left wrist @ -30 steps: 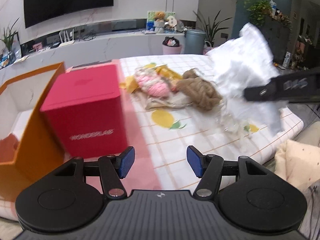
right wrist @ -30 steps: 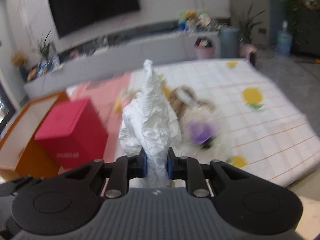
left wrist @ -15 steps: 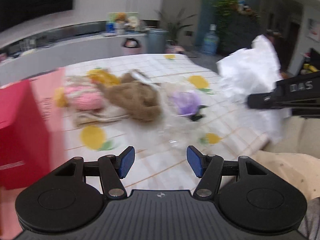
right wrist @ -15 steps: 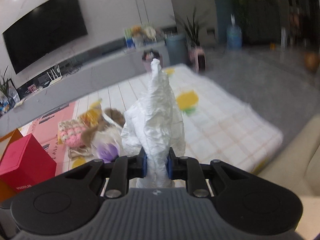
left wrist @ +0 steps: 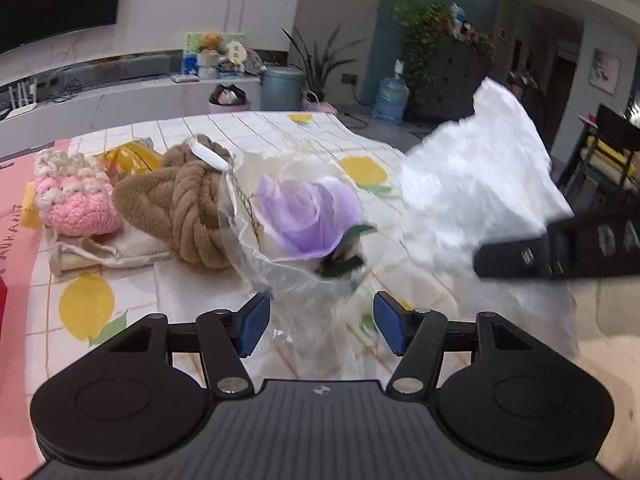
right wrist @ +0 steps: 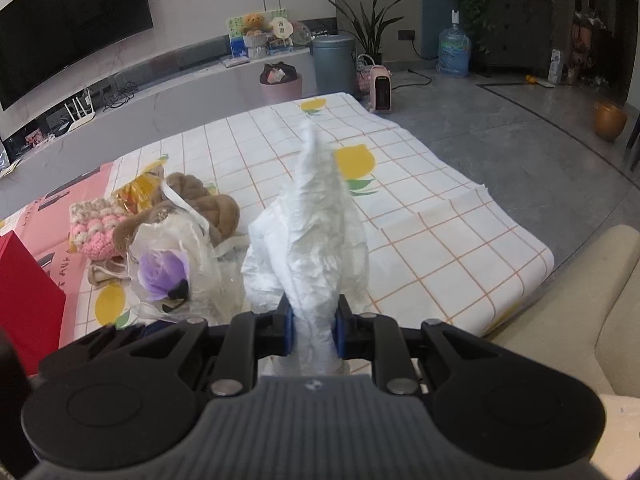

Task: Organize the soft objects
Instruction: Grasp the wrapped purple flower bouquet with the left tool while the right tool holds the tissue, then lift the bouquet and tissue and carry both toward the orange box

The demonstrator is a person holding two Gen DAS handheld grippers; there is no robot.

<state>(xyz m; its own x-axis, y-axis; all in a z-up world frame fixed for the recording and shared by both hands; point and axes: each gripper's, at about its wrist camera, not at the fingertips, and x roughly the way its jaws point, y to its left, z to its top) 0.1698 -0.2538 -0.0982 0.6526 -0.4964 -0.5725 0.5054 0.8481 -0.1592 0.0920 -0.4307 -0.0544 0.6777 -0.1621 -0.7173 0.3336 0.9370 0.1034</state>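
The soft things are gathered on the left half of the table (right wrist: 440, 216), which is covered by a checked cloth with lemon prints; the right half of that cloth is left bare up to its far and right edges, beyond which grey floor is seen. A red box (right wrist: 24, 292) is seen at the left edge.

The left gripper (left wrist: 318, 322) is held low at the near edge with its jaws wide apart and nothing between them; the clear wrap of a purple flower (left wrist: 308, 216) lies just ahead of the blue pads. Left of the flower a brown plush (left wrist: 180, 212) is seen, and beyond it a pink knit (left wrist: 76, 204).

The right gripper (right wrist: 312, 332) is held above the near edge, its jaws clamped on a white bag (right wrist: 316, 240), which is lifted clear of the table and stands up crumpled to the right of the flower.
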